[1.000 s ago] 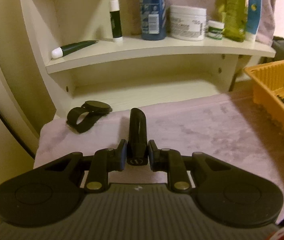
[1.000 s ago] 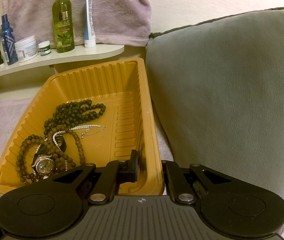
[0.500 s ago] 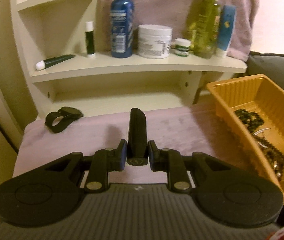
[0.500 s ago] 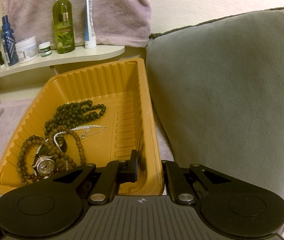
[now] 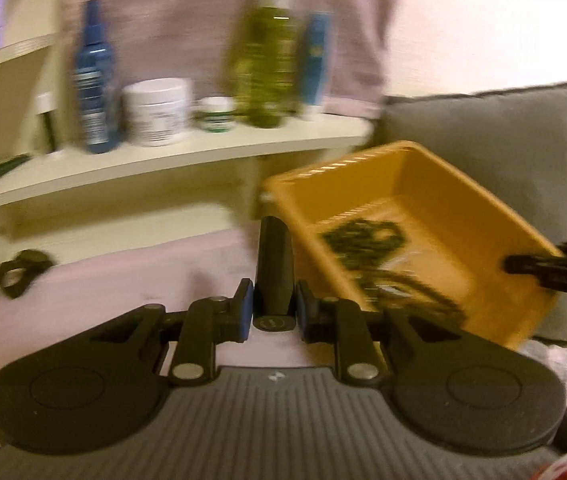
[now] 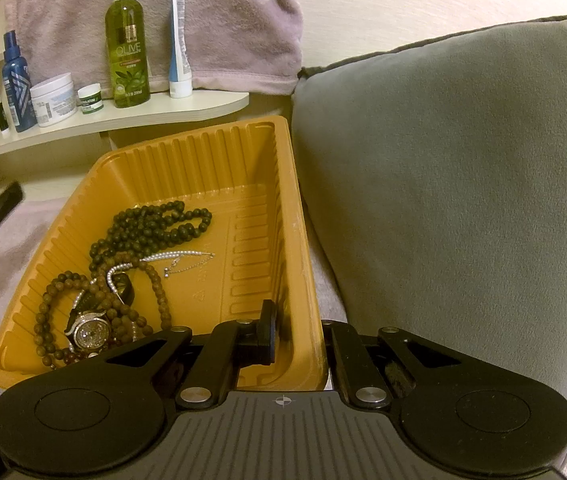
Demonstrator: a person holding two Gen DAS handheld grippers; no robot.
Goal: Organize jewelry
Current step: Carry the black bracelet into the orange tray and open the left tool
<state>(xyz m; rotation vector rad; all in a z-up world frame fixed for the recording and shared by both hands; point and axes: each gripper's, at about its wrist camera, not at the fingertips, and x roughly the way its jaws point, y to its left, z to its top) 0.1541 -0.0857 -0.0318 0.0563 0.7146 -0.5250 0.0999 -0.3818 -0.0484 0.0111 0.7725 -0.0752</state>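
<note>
On the pink fleece cover (image 5: 95, 280) by the shelf, the job is mid-carry: left gripper (image 5: 271, 312) is clamped on a slim black bar (image 5: 274, 264), matte and rounded at the tip, prob. a watch strap piece or clip, can't tell which. It points toward the orange tray (image 6: 203, 160), w/ the bar's tip just at the tray's near corner, not yet over the inside. Left view is blurred.

Right gripper (image 6: 295, 340) is pinched shut on the tray's side wall, one finger inside, one outside, steadying it against the grey cushion (image 6: 463, 200).

Tray is thin moulded plastic, ribbed walls, glossy, prob. flexes easily. Inside: dark round-bead strands (image 6: 151, 228), brown bead loops (image 6: 55, 300), a fine silver chain (image 6: 179, 260), a sparkly watch (image 6: 91, 330), all piled toward the left end.

Next move, as I judge it: bring the bar over the rim, lower into the bare right half of the floor, then let go. Needs clearance over the rim, and a low drop so it doesn't tangle w/ the chain. A second black strap (image 5: 19, 272) lies on the fleece far left, likely next.
</note>
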